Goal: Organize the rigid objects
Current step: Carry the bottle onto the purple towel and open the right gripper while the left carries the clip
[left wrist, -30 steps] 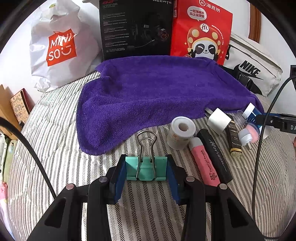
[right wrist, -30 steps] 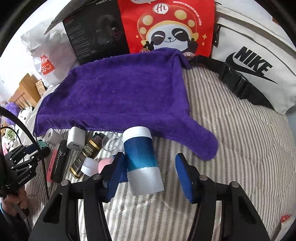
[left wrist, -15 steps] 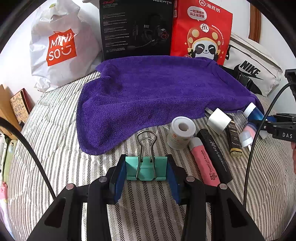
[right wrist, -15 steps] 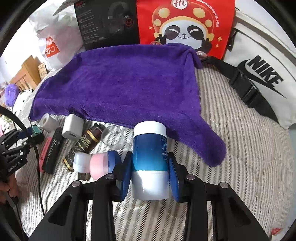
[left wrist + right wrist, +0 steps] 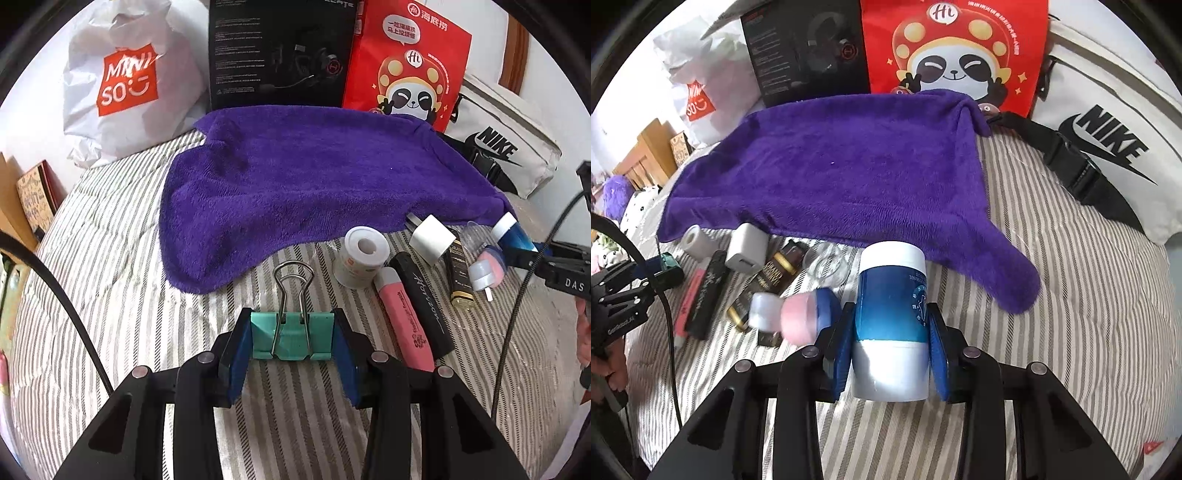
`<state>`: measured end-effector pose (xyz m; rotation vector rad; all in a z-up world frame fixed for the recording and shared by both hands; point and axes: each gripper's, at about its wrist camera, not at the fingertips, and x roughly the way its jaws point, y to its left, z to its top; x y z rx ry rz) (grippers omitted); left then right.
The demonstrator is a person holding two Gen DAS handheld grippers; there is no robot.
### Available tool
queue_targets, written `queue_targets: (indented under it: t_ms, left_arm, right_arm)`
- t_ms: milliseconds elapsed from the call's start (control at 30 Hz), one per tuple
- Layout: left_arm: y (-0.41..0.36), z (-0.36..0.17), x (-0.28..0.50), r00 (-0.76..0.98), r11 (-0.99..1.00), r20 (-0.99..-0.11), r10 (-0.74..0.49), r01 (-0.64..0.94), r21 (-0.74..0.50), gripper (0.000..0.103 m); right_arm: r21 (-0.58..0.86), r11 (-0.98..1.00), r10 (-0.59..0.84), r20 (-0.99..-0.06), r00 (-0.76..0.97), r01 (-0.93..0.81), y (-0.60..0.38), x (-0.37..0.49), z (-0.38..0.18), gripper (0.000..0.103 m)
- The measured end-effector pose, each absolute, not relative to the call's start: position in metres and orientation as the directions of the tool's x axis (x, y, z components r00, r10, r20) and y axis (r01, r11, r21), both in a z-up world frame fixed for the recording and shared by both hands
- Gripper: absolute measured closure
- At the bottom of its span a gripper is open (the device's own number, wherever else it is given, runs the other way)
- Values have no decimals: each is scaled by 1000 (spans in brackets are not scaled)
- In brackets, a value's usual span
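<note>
While jaws clamp it, blue bottle stays capped.

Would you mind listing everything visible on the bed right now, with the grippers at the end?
towel: 1, purple, spread mid-bed
binder clip: 1, teal, in left gripper
bottle: 1, blue and white, in right gripper
tape roll: 1, white, beside towel edge
charger: 1, white, right of roll
pink tube: 1, beside black tube
bags and boxes: 4, along the back
left gripper: shut on clip
right gripper: shut on bottle
</note>
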<state>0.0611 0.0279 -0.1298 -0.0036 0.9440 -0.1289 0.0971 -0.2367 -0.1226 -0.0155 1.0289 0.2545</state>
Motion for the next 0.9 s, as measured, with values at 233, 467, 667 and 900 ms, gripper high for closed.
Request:
queue_targets:
  t_ms: [233, 467, 667, 900]
  left_arm:
    - [39, -113, 51, 593, 989, -792, -144, 105, -102, 64]
    - [48, -88, 48, 618, 983, -764, -185, 120, -141, 64]
    - [50, -70, 55, 636, 979, -745, -204, 143, -146, 64]
    - [54, -55, 77, 651, 980, -733, -196, 143, -135, 64]
  right_arm:
    - [131, 967, 227, -836, 499, -220, -239, 81, -107, 67]
    - [135, 964, 239, -813, 531, -228, -237, 82, -83, 67]
    - [124, 964, 238, -800, 551, -236, -236, 95, -69, 67]
    - [109, 966, 226, -801, 554, -236, -235, 115, -66, 66]
